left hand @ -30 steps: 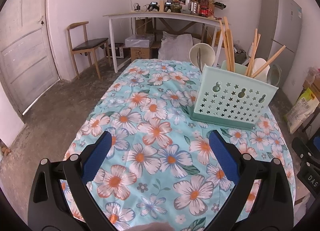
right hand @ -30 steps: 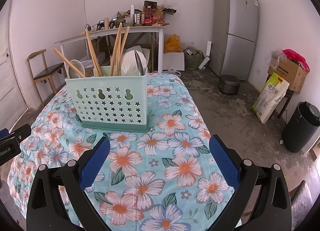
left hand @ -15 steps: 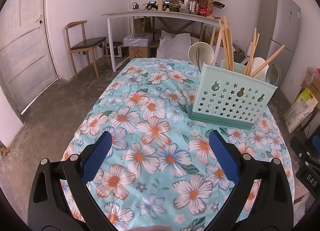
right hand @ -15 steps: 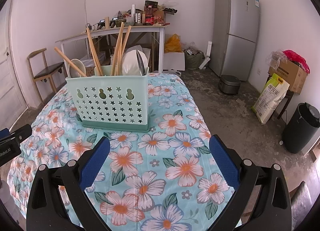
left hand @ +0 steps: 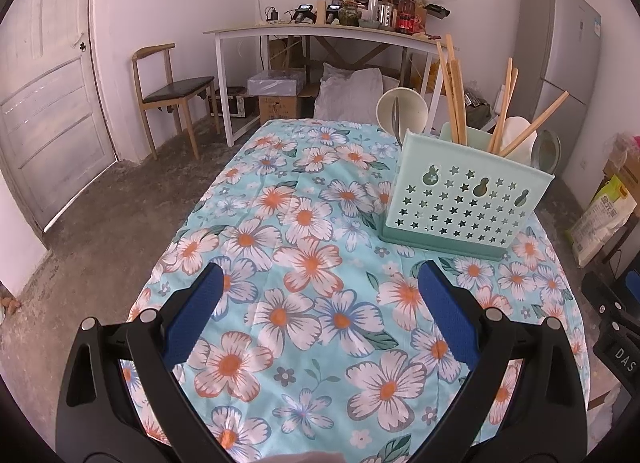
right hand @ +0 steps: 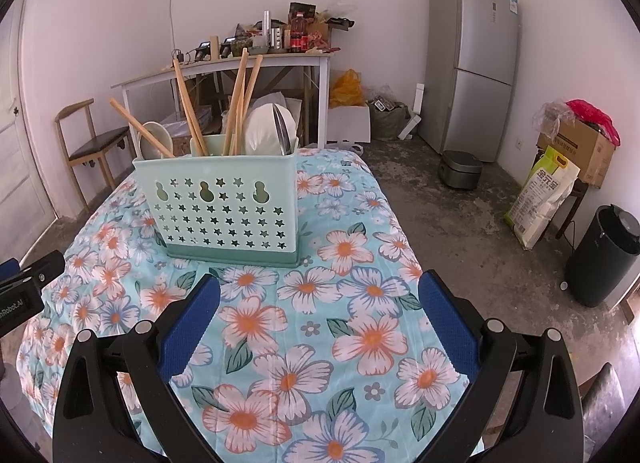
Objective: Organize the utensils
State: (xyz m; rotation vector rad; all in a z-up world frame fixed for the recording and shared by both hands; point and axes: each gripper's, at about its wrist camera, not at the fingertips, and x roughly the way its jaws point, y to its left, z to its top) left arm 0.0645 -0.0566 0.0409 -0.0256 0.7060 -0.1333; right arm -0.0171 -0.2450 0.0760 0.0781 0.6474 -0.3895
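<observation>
Both your claws, left claw point(left hand: 318, 277) and right claw point(right hand: 318, 287), are spread apart and empty. The basket point(right hand: 224, 207) has slid slightly nearer, at 11 o'clock from the right claw, chopsticks point(right hand: 240, 103) standing inside. Nothing loose on the tabletop point(left hand: 280, 263); task looks done.

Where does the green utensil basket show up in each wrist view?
Left wrist view: the basket stands right of centre on the floral cloth, beyond the open left hand-held gripper.
Right wrist view: the basket stands left of centre, beyond the open right hand-held gripper.
Shared landmark: the grey fridge, at the right in both views.
</observation>
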